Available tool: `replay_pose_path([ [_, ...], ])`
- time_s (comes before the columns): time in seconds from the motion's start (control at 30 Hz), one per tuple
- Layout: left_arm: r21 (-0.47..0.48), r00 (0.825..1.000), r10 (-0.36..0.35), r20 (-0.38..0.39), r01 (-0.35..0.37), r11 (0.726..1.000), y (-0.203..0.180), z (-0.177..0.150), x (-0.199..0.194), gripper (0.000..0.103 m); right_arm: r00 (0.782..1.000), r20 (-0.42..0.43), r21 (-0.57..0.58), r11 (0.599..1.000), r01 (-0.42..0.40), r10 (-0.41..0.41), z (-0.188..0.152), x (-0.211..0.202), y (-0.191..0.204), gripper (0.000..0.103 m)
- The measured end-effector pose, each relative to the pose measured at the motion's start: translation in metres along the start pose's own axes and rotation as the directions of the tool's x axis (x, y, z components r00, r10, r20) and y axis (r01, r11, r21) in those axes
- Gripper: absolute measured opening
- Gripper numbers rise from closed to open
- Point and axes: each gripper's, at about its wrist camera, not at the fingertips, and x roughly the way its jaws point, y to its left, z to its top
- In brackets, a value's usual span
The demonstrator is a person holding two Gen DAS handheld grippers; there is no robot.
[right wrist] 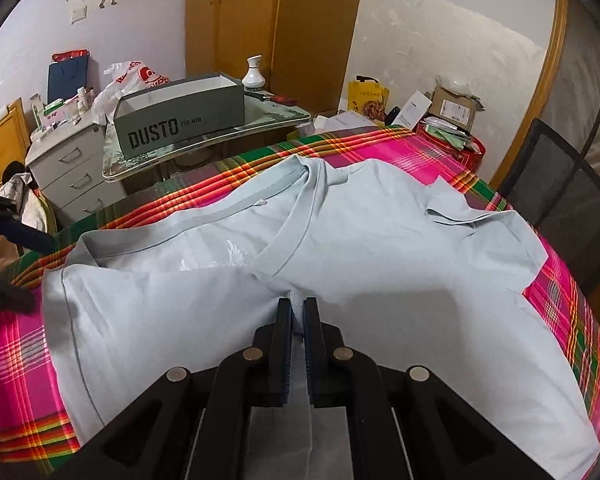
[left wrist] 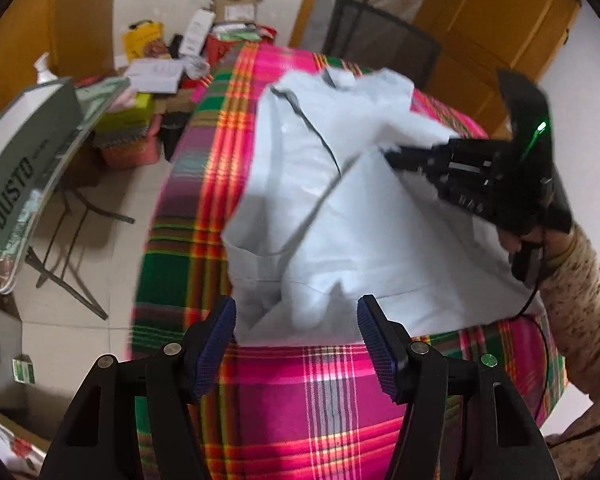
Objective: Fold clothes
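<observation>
The left gripper (left wrist: 296,344) is hovering with its jaws spread apart and nothing between them, just above the near edge of the plaid-covered table (left wrist: 284,408). Beyond it the pale blue shirt (left wrist: 300,184) is lying rumpled across the middle of the cloth, its collar toward the far edge. The right gripper (right wrist: 299,312) is pinching a fold of that shirt, jaws closed on the fabric. A grey box (right wrist: 180,116) is sitting on a side table past the far edge.
</observation>
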Motion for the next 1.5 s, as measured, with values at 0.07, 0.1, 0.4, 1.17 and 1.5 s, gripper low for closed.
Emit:
replay_pose_path([
  [0.07,0.020,1.000,0.015,-0.002,-0.015,1.000,-0.002,0.002,0.005,0.054,1.000,-0.001,0.005,1.000,0.000,0.000,-0.001,-0.001,-0.001,0.006],
  [0.1,0.031,1.000,0.023,0.000,-0.023,0.999,-0.002,0.002,0.007,0.052,1.000,-0.004,0.008,1.000,-0.001,0.001,-0.001,0.000,-0.002,0.006],
  [0.4,0.024,1.000,-0.017,0.000,0.017,1.000,0.005,0.002,0.010,0.011,1.000,-0.011,0.006,1.000,-0.008,0.008,0.001,0.003,0.003,0.006],
  [1.17,-0.030,0.997,0.074,-0.019,-0.075,0.997,0.012,-0.008,0.009,0.018,0.995,-0.055,0.083,0.992,0.092,-0.088,0.022,0.007,-0.019,0.014],
  [1.5,-0.059,0.993,0.117,-0.023,-0.118,0.991,0.007,-0.009,0.009,0.031,0.998,-0.042,0.262,0.964,-0.037,0.049,-0.031,-0.050,-0.062,0.014],
])
